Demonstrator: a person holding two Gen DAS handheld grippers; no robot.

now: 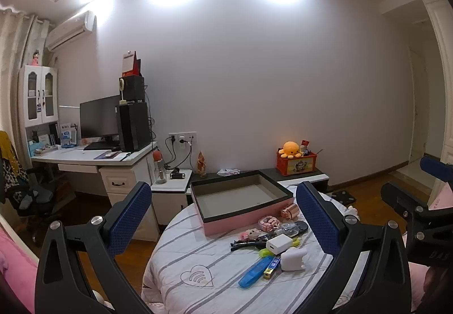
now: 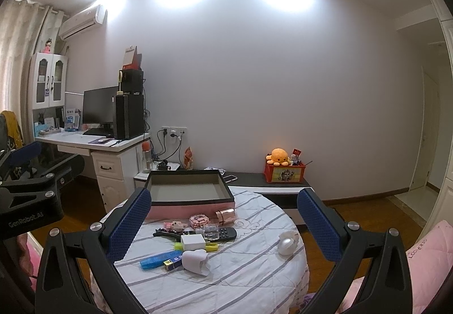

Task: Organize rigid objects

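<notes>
A pink box (image 1: pixel 226 224) with a dark rim and an empty grey inside stands at the far side of the round striped table (image 1: pixel 181 263); it also shows in the right wrist view (image 2: pixel 187 212). In front of it lie small items: a blue case (image 1: pixel 256 271), a white charger (image 1: pixel 279 245), a white holder (image 1: pixel 293 258), a black remote (image 2: pixel 223 233), a rose-gold cylinder (image 2: pixel 225 215) and a pink toy (image 2: pixel 199 220). A white round object (image 2: pixel 287 241) lies apart to the right. My left gripper (image 1: pixel 223 217) and right gripper (image 2: pixel 223 220) are both open and empty, held above the table's near side.
A white desk (image 1: pixel 93 158) with a monitor and black tower stands at left, an office chair (image 1: pixel 25 195) beside it. A low dark bench (image 2: pixel 271 180) behind the table holds a red box with an orange plush (image 2: pixel 279 156). A pink cushion (image 2: pixel 430 257) lies at right.
</notes>
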